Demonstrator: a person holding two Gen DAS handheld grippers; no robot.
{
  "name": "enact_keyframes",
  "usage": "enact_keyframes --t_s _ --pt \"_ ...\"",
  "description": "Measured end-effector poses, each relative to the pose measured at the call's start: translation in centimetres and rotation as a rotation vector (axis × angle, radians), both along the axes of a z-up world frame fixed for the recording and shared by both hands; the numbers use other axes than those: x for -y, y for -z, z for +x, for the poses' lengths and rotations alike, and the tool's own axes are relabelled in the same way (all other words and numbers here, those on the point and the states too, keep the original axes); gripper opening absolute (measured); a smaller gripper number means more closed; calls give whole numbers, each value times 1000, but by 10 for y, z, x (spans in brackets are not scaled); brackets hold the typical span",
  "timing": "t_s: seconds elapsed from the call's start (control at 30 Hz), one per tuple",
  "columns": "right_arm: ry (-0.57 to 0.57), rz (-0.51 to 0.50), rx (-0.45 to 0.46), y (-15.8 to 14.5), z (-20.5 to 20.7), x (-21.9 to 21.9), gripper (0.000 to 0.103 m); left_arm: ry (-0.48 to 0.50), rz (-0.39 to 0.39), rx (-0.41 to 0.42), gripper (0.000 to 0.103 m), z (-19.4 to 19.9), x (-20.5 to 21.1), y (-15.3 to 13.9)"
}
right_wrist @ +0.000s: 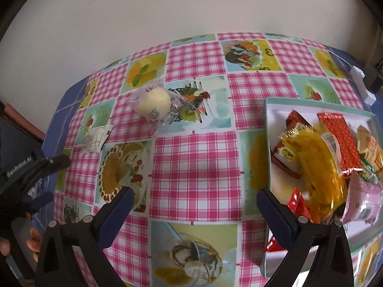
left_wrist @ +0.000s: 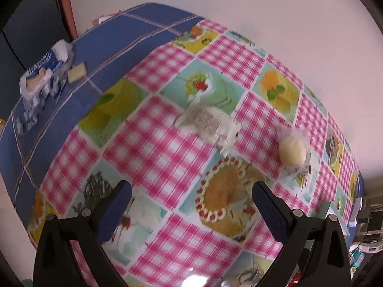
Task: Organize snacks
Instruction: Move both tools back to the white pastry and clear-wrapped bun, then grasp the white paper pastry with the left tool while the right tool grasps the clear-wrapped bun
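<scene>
Our left gripper (left_wrist: 191,191) hung with its 2 fingers spread wide and nothing between them, above the checked tablecloth (left_wrist: 148,143). Our right gripper (right_wrist: 194,198) was likewise splayed and empty, and just right of its right finger stood the white tray (right_wrist: 275,110), already crowded with red packets and a yellow wrapped snack (right_wrist: 316,167).

Farther out, 2 loose snacks lay on the cloth. The small white packet (left_wrist: 210,122) sat ahead of the left fingers and slightly right of centre, its long axis slanting down to the right; it was blurred, so we could only guess it was a flat sachet. The wrapped round bun (left_wrist: 292,151) lay beyond the left gripper's right finger, and in the right wrist view it (right_wrist: 155,104) lay ahead and left. We judged the left hand nearer the packet.

At the far left, on blue cloth, rested a blue-and-white bag (left_wrist: 40,76).
</scene>
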State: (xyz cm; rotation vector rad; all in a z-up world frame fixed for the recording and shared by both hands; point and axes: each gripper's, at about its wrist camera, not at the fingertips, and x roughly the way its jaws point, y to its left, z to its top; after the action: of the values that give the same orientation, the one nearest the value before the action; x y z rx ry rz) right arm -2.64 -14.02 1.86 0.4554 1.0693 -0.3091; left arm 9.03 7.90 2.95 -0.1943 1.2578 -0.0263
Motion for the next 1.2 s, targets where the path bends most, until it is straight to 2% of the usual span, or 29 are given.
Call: enact_keyframes --t_s 0.13,0.3,0.53,1.2 --pt "-17 -4 18 1 11 0 103 19 -1 28 100 13 4 -1" --pt "-33 -17 32 3 26 1 103 35 -24 22 100 27 7 6" --pt "-34 -18 28 10 51 8 103 66 -11 27 100 48 16 16" --pt "-76 -44 37 37 110 15 103 113 21 -16 100 83 37 59"
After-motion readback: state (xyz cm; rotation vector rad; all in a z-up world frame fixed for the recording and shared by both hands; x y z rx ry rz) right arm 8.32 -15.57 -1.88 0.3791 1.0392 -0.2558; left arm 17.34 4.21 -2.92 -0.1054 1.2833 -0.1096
